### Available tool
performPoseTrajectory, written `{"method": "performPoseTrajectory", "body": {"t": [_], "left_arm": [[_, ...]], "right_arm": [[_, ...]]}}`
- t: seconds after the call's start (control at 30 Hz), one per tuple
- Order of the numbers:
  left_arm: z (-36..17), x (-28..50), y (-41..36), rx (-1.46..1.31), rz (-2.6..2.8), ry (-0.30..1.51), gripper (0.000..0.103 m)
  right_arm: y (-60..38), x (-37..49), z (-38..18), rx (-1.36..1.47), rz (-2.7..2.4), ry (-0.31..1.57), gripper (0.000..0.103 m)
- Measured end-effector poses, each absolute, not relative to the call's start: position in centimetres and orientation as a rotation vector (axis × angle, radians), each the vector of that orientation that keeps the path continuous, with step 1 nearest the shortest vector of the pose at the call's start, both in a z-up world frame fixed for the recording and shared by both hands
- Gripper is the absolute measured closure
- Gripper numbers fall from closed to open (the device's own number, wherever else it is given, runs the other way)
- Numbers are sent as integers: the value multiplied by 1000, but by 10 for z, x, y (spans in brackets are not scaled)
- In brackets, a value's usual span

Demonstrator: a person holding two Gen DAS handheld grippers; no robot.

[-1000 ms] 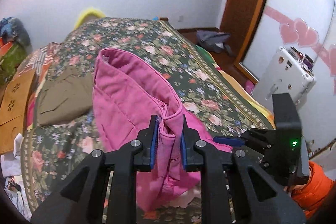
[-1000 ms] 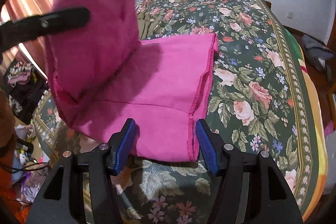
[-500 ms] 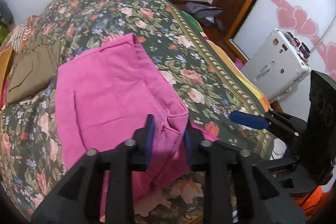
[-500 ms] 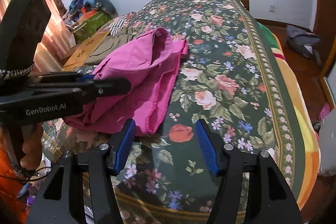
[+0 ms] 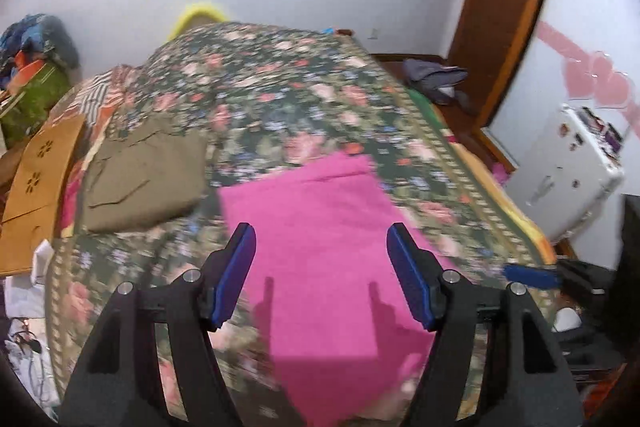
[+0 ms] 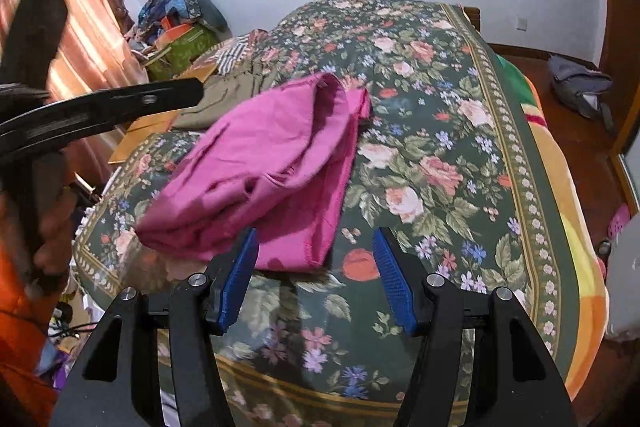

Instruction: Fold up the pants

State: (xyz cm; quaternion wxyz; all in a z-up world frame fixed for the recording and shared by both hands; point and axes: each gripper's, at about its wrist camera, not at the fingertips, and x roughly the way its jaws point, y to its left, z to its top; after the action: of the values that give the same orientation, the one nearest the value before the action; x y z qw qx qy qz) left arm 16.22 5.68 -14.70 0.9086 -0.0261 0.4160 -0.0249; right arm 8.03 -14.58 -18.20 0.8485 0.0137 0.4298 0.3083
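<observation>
1. On the bed's floral quilt (image 6: 460, 131), the pink pants (image 6: 272, 171) lie folded over near the foot end, loosely bunched along one side.
2. My left claw (image 5: 322, 275) has just been opening; its blue pads stand wide apart above the pink cloth, gripping nothing.
3. My right claw (image 6: 316, 279) hangs with pads apart just off the pants' near hem, touching nothing.
4. Beside the pink pants lies a folded olive-brown garment (image 5: 144, 175).
5. My left hand (image 6: 52, 227), in an orange sleeve, holds the left tool's grip.
</observation>
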Motion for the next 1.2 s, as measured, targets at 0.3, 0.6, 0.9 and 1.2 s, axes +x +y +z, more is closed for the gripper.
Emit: {"method": "performPoseTrajectory", "body": {"t": [0.3, 0.6, 0.9, 1.2], "left_arm": [[-193, 209, 114, -38, 10, 967, 35], [-212, 244, 114, 21, -54, 986, 35], [-239, 277, 103, 90, -111, 1011, 56], [-251, 247, 118, -6, -125, 1052, 77]], "right_arm": [[-111, 97, -163, 35, 693, 855, 46], [-104, 116, -204, -37, 702, 986, 46], [-125, 134, -218, -106, 685, 1021, 40], [-145, 174, -232, -177, 575, 987, 41]]}}
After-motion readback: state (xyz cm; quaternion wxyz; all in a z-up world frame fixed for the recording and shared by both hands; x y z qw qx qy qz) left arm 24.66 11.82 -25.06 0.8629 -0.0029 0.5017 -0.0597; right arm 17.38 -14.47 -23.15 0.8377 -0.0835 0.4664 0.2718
